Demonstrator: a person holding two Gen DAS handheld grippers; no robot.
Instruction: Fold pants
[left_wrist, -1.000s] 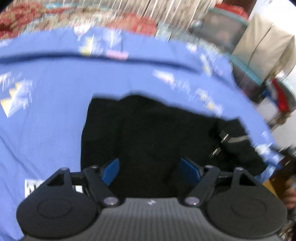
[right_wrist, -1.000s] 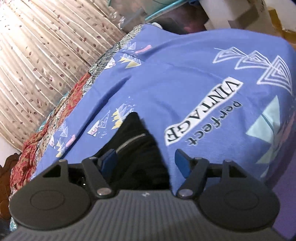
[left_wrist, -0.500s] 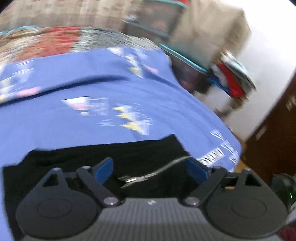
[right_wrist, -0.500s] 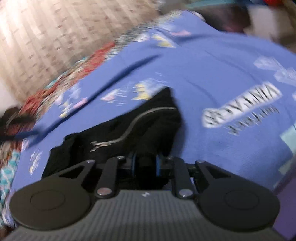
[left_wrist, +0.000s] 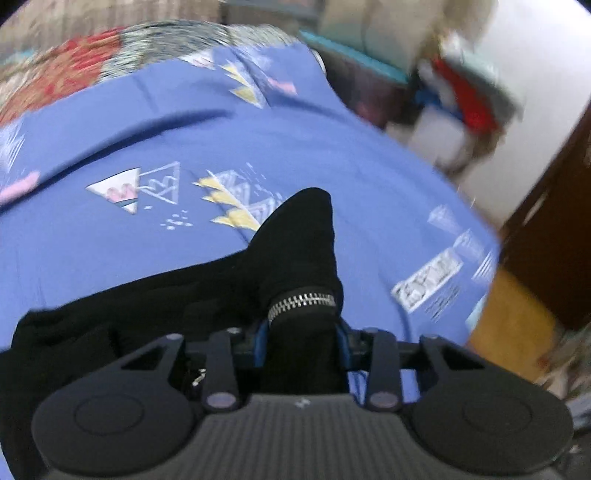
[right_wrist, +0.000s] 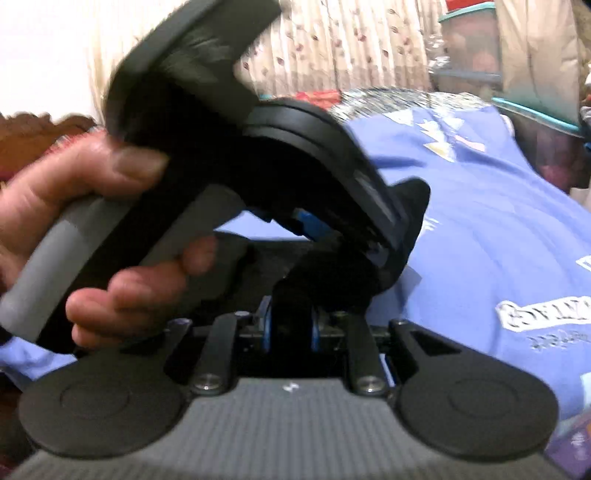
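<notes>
We see the left gripper (left_wrist: 301, 341) clenched on a bunched fold of the black pants (left_wrist: 291, 243) at lower centre of its view — a silver zipper (left_wrist: 301, 301) runs across the cloth just above the blue pads. The pants trail to the lower left over the blue patterned bedsheet (left_wrist: 258, 147). In the right wrist view, the right gripper (right_wrist: 290, 325) likewise pinches black fabric at centre, with the person's left hand (right_wrist: 74, 206) and its tool filling the upper left.
</notes>
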